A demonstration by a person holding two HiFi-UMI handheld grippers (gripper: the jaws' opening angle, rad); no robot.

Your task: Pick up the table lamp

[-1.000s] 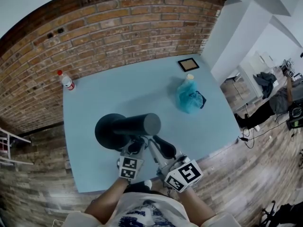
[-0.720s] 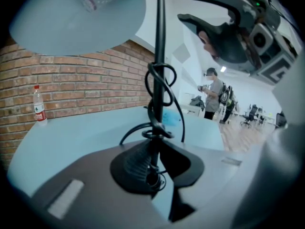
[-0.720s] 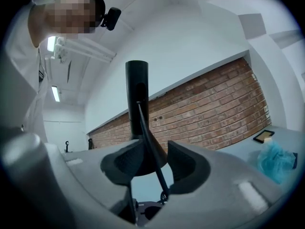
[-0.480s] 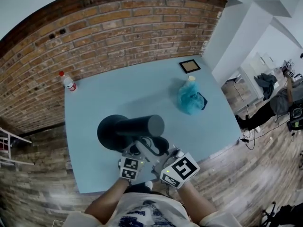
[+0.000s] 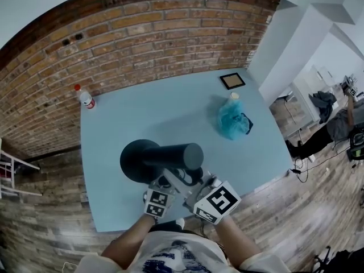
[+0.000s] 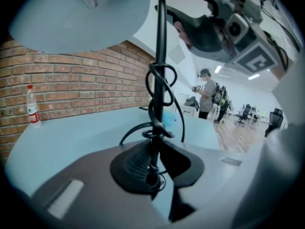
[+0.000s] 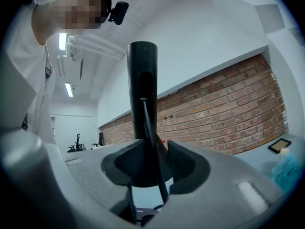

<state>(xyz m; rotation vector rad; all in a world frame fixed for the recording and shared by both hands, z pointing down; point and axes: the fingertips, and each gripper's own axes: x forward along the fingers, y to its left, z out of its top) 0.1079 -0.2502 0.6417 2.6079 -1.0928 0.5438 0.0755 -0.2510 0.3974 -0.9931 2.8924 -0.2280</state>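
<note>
1. Two grippers work at the table lamp point(image 5: 170, 155) by the near edge of the table point(image 5: 170, 107). I judge the step in hand to be securing the hold before the lift, with one side set and the other not.
2. On the left gripper point(image 6: 153, 166) the jaws are drawn narrow and closed on the lamp's thin stem point(image 6: 160, 42). They grip it low down, just under where the cord point(image 6: 162, 87) loops round it. Pale table shows through the gap beneath the pads.
3. On the right gripper point(image 7: 155, 163) the jaws have just been opening wide and then drawing in a little. They stand well apart with the dark cylinder point(image 7: 142, 85) of the lamp in the gap between them, and a thin dark line crosses in front of it. The pads press on nothing that I can see.
4. In the head view, the lamp's black disc point(image 5: 135, 162) and the cylinder lie just beyond both grippers, over the near-left part of the table. I cannot tell whether the lamp rests on the table or hangs clear of it.
5. The next move probably calls for the right jaws to close squarely on the cylinder without trapping the cord. Both hands should then rise together, or the wide disc may twist the slim stem in the left grip.
6. Farther off, well apart from the lamp, a blue bag point(image 5: 232, 121) and a small framed square point(image 5: 232, 81) lie toward the far right corner. A bottle point(image 5: 86, 98) stands at the far left corner, with the brick wall point(image 5: 142, 38) behind.
</note>
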